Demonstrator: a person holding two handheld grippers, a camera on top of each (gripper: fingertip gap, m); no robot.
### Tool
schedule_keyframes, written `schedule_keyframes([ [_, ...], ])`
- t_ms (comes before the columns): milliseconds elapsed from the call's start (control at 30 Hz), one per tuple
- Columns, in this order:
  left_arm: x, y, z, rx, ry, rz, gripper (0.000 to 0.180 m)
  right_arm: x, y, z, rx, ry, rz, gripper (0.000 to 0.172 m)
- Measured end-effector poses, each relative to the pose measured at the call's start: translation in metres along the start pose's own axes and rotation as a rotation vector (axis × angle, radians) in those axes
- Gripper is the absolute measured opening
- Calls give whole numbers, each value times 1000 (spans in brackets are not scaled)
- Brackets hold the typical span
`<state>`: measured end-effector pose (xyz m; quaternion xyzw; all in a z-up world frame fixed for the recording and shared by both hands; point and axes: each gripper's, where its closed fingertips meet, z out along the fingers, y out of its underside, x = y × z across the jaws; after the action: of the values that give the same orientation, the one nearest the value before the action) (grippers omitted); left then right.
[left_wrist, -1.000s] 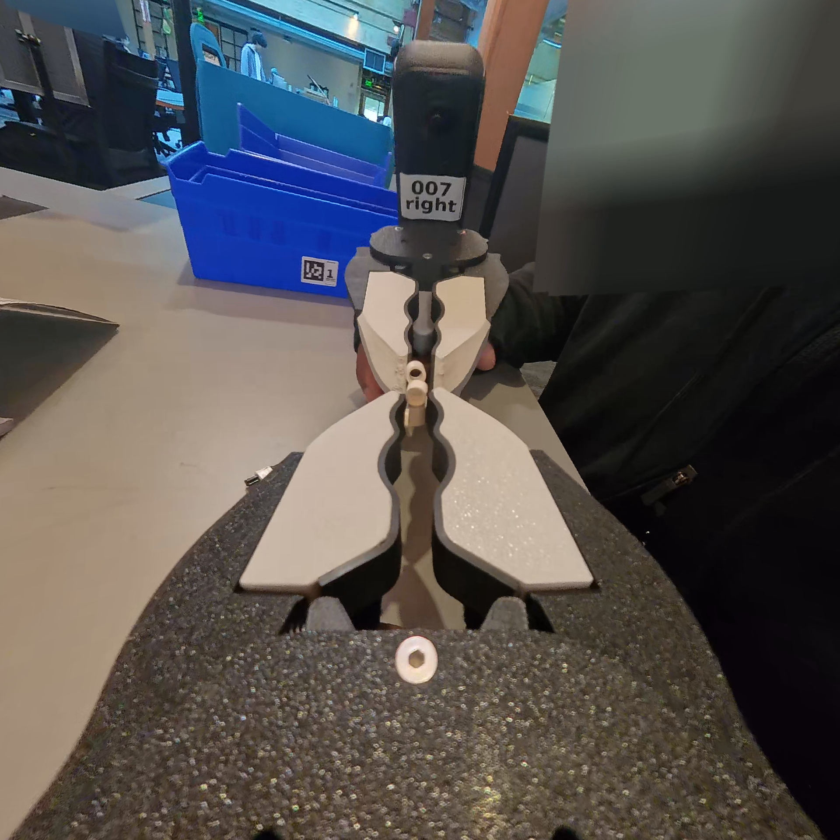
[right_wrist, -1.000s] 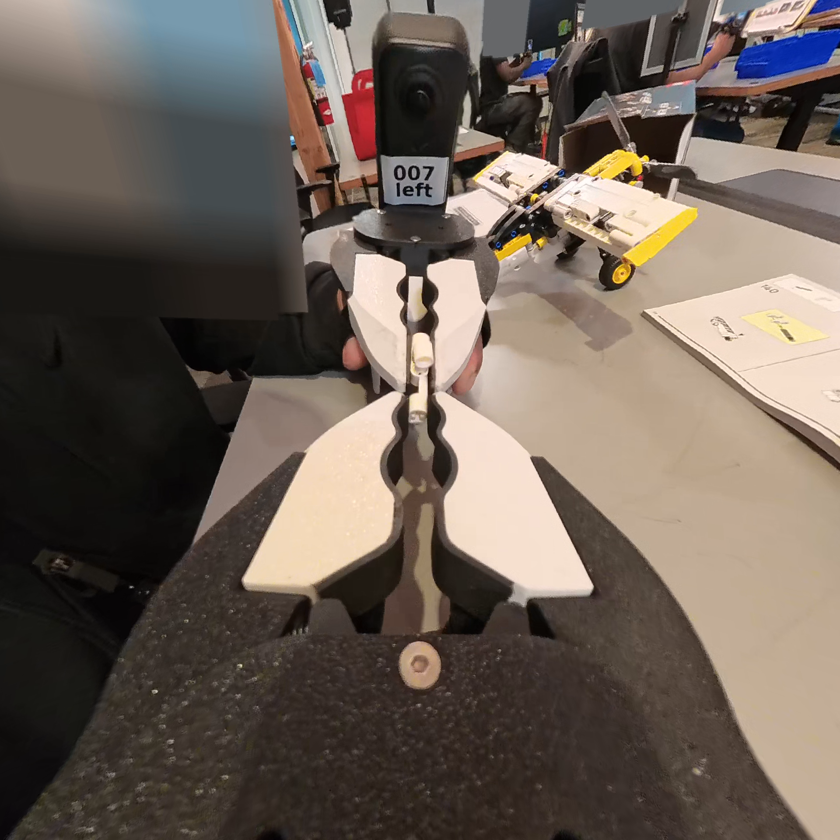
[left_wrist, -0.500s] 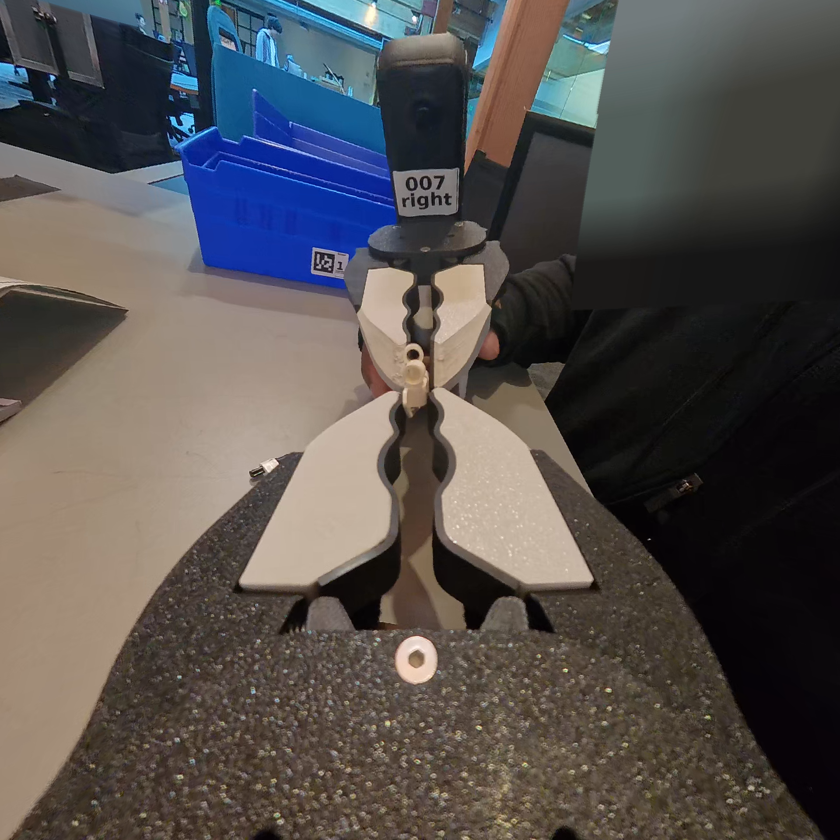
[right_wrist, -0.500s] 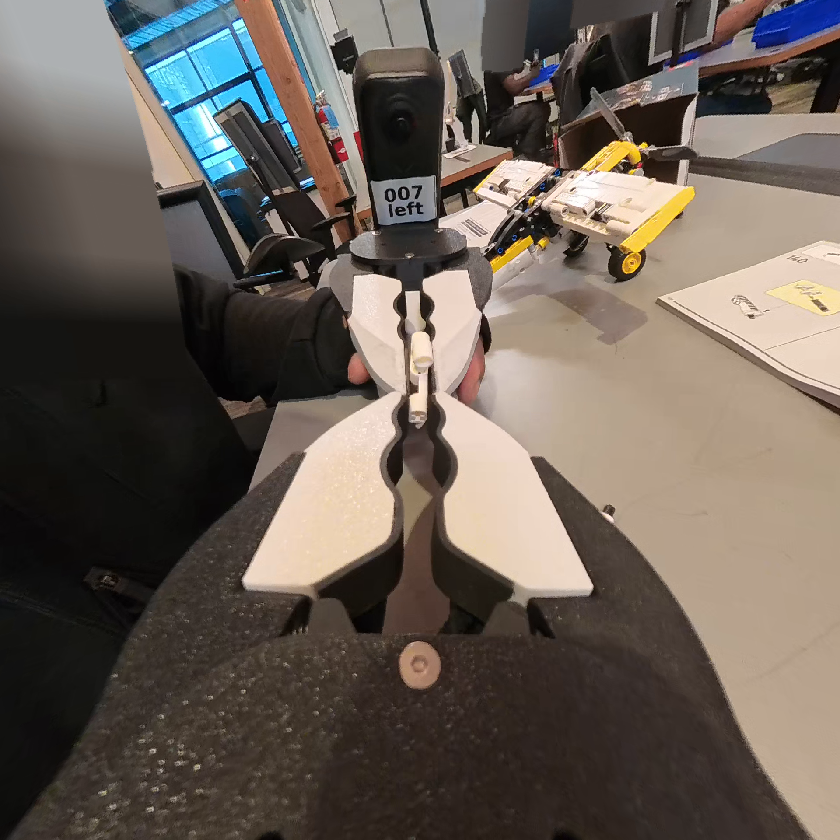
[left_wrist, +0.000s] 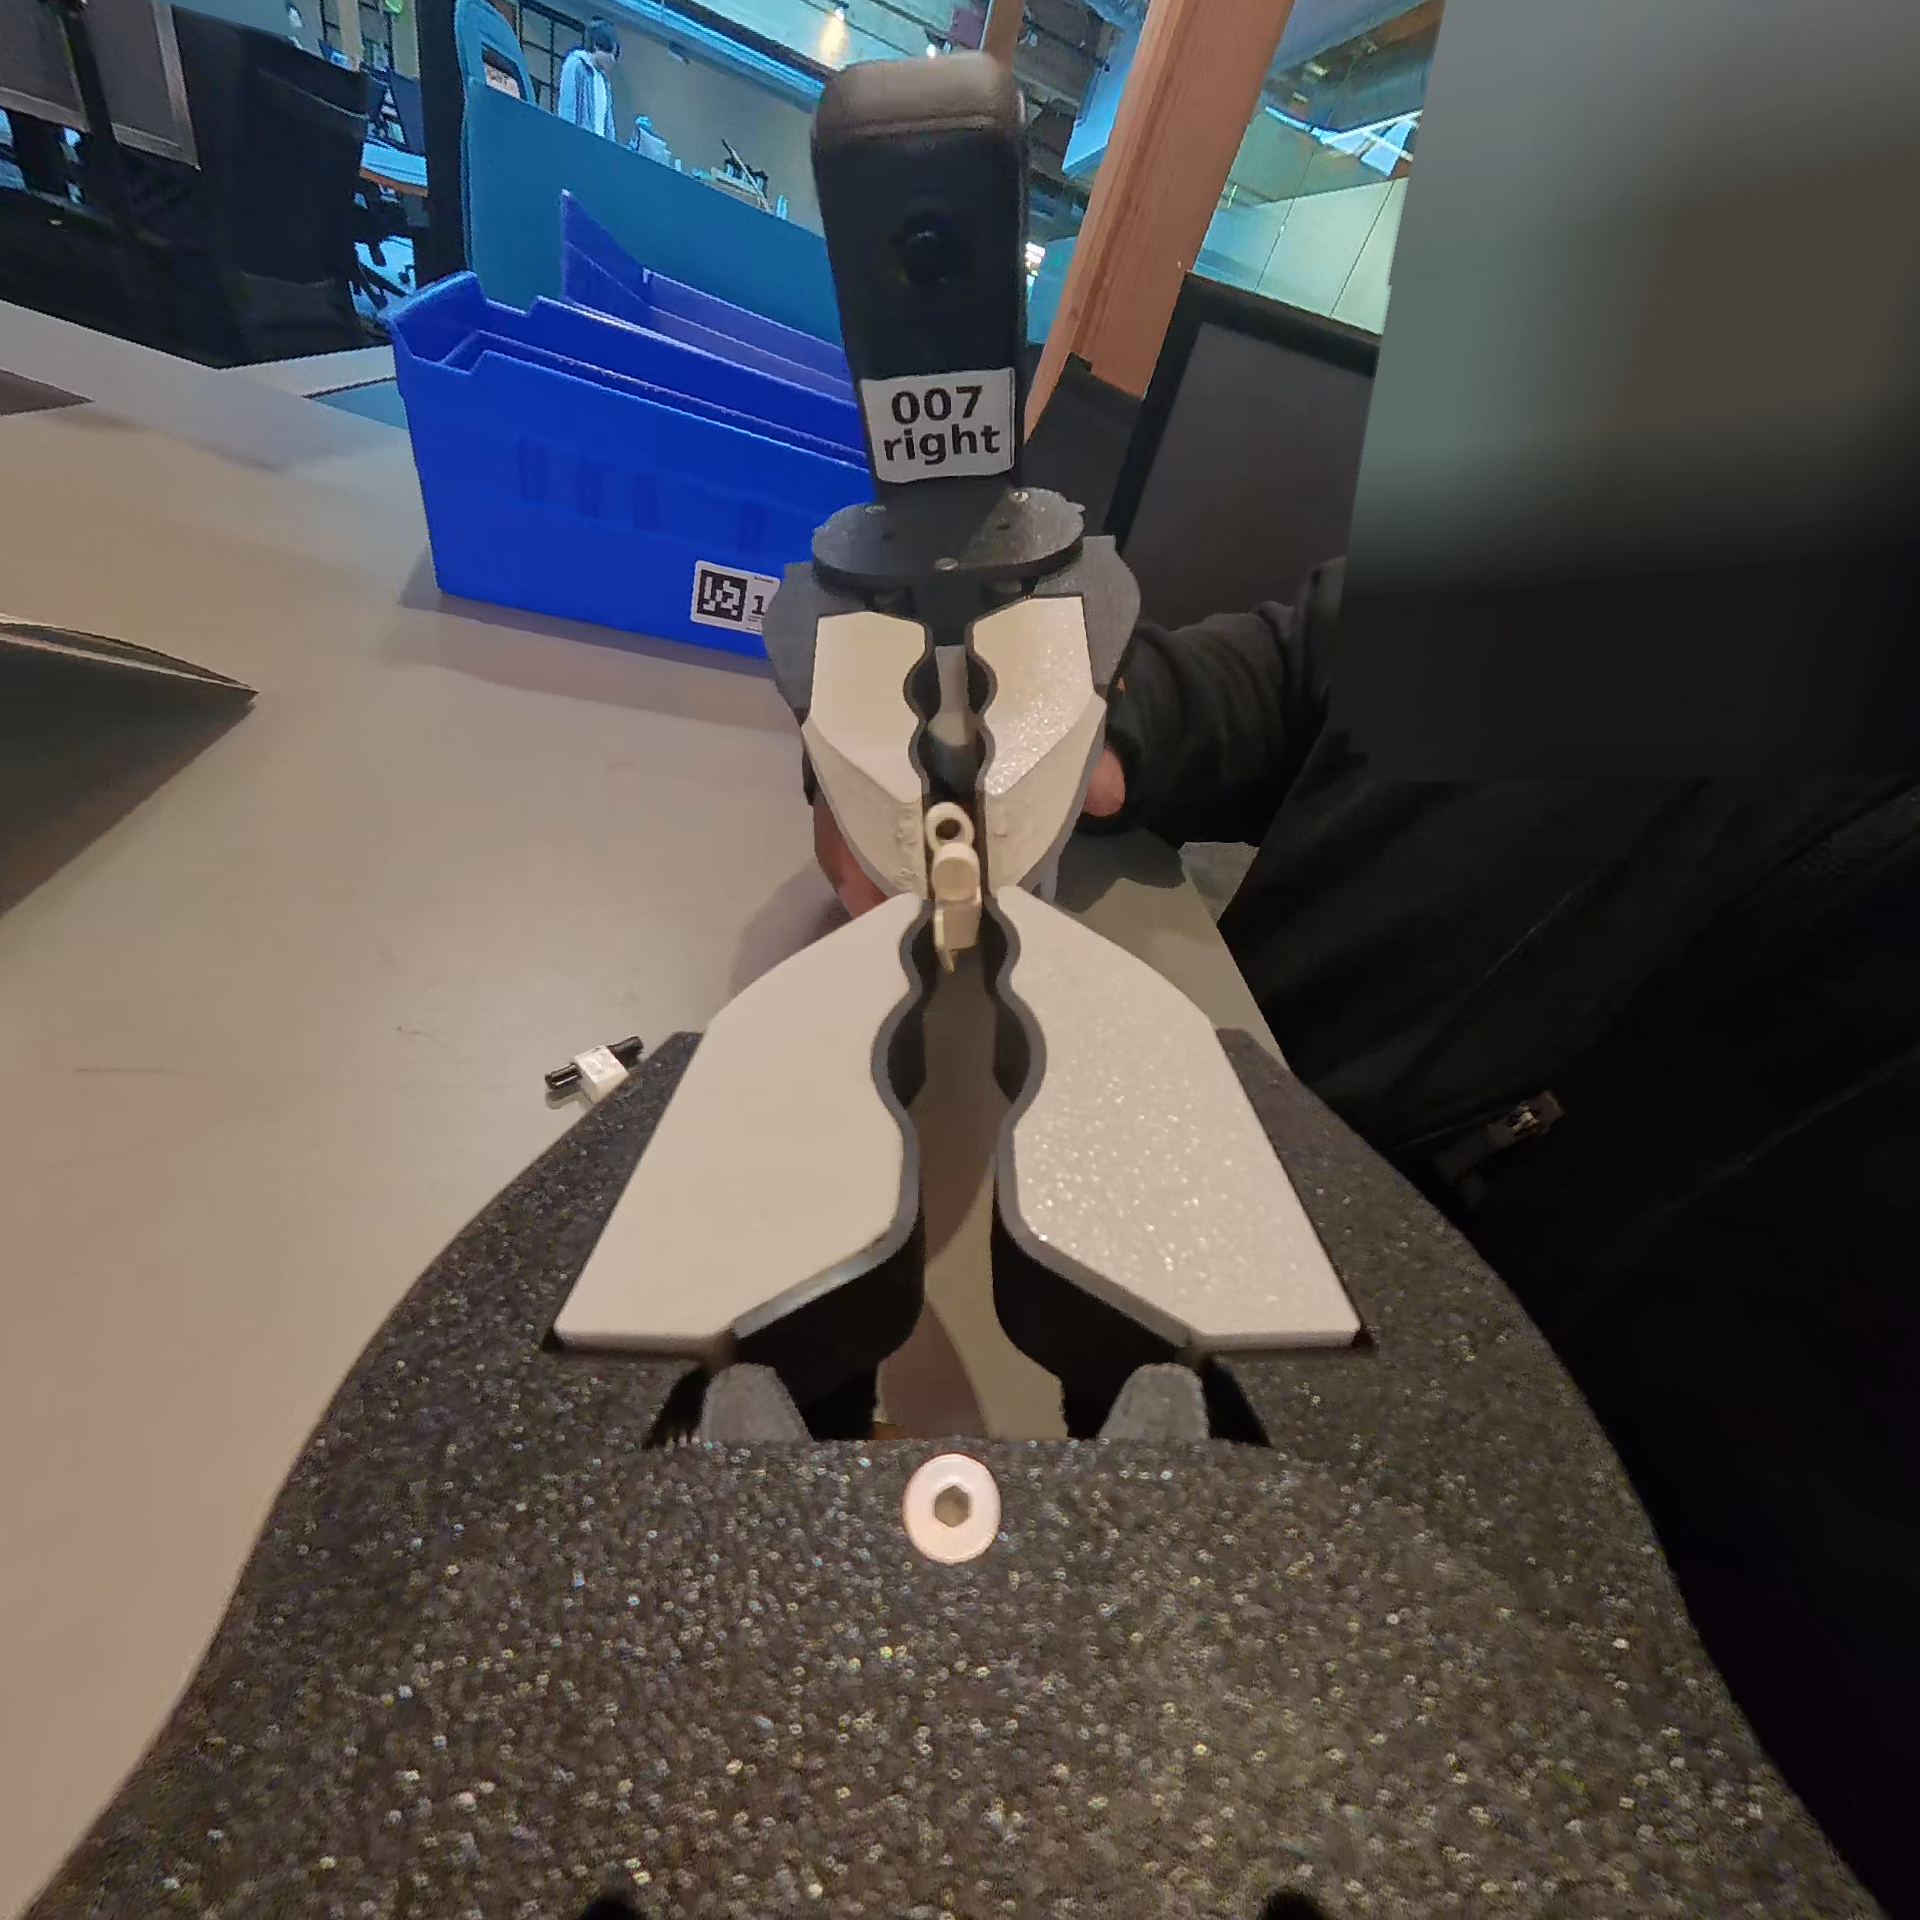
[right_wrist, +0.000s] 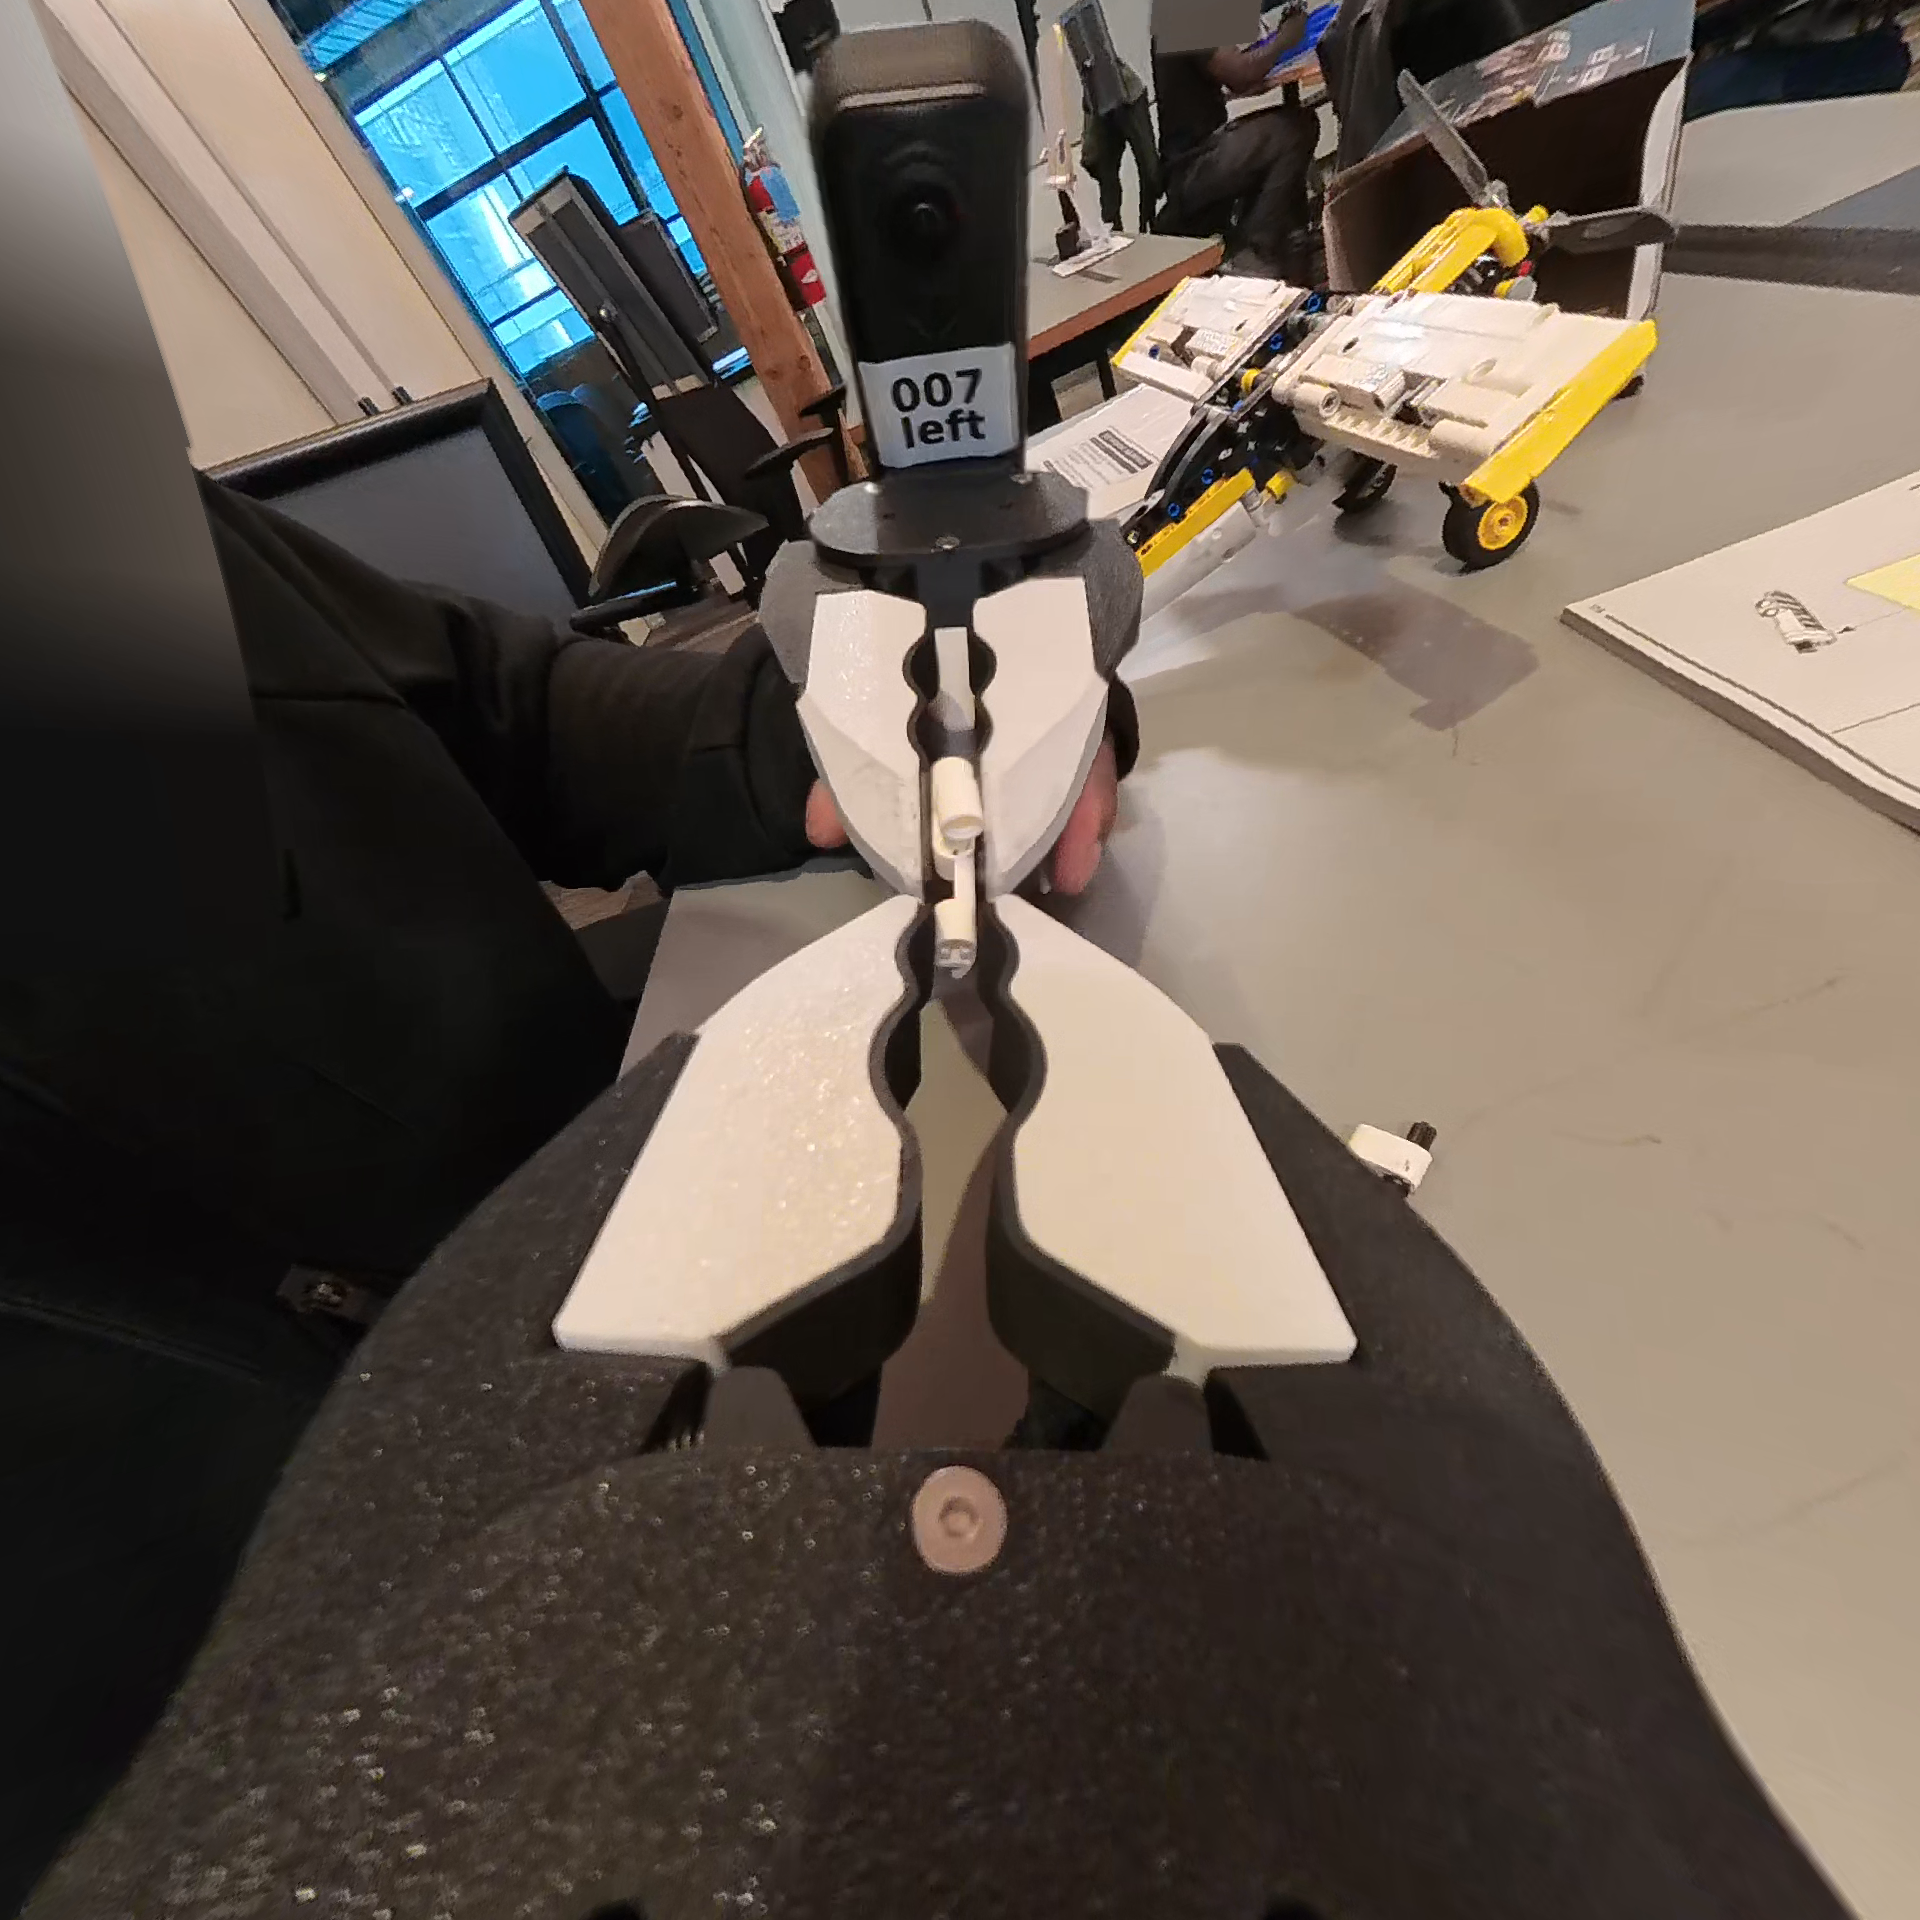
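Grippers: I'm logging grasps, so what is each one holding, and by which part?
Left gripper pinches a small cream connector piece by its near end; right gripper pinches a small white pin piece by its near end. The pieces meet tip to tip.

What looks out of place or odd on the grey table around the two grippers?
One small white piece on a black pin lies alone on the grey table, far from the blue bin and the yellow and white model plane. Nothing looks spilled or damaged.
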<state>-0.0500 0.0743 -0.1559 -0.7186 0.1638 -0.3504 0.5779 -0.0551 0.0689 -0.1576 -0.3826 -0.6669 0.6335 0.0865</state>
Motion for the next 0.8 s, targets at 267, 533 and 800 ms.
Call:
schedule_keyframes([
  [267, -12, -18, -10, 142, 25, -246, 7, 24, -12, -8, 25, 246, -386, 31],
  [533, -7, -22, -6, 202, 128, -458, 7, 8, -32, -3, 70, 391, -950, 57],
  [800, 1, -17, 0, 164, 174, -502, 7, 8, -29, 6, 51, 374, -998, 44],
])
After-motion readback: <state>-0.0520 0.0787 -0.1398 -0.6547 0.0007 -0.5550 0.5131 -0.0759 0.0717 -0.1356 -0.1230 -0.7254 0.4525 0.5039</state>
